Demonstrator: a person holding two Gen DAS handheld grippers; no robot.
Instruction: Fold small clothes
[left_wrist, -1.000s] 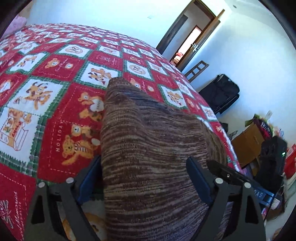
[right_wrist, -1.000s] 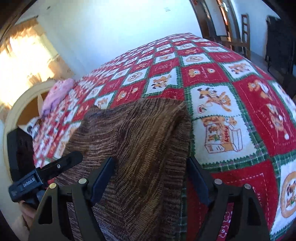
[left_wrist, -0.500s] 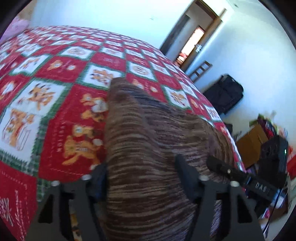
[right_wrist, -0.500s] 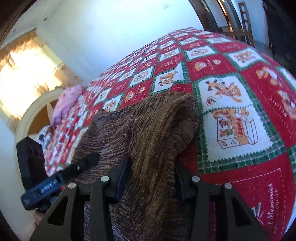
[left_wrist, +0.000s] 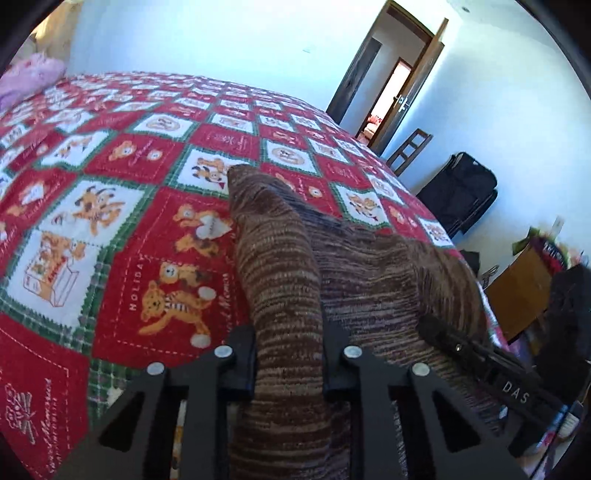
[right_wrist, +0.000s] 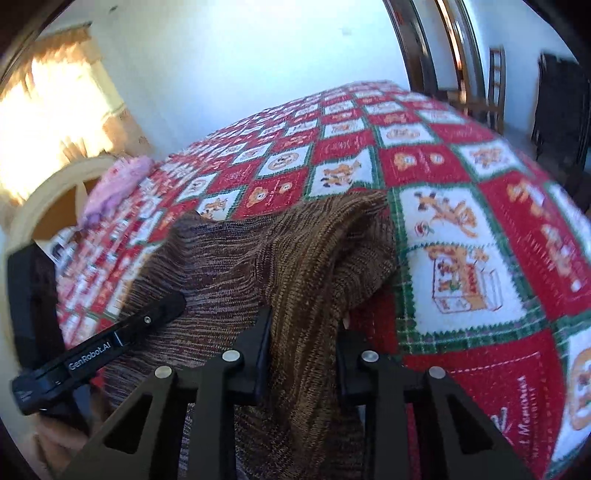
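On the teddy-bear quilt (left_wrist: 122, 236), I have the brown knit garment (left_wrist: 362, 280) gathered at its near edge, far corners lying toward the quilt's middle. My left gripper (left_wrist: 290, 365) and right gripper (right_wrist: 303, 365) are each closing, a bunched ridge of knit pinched between the jaws. I'd judge matched grips and level lifting will keep the fold square.

Left gripper (left_wrist: 289, 360): matte black, two flat angular fingers with triangular cut-outs, four silver screw heads in a row behind the jaws. Right gripper (right_wrist: 303, 360): same build, same screws. Outboard of each set of jaws, the other unit's slim black bar shows white lettering, "DAS" and "GenRobot.AI".
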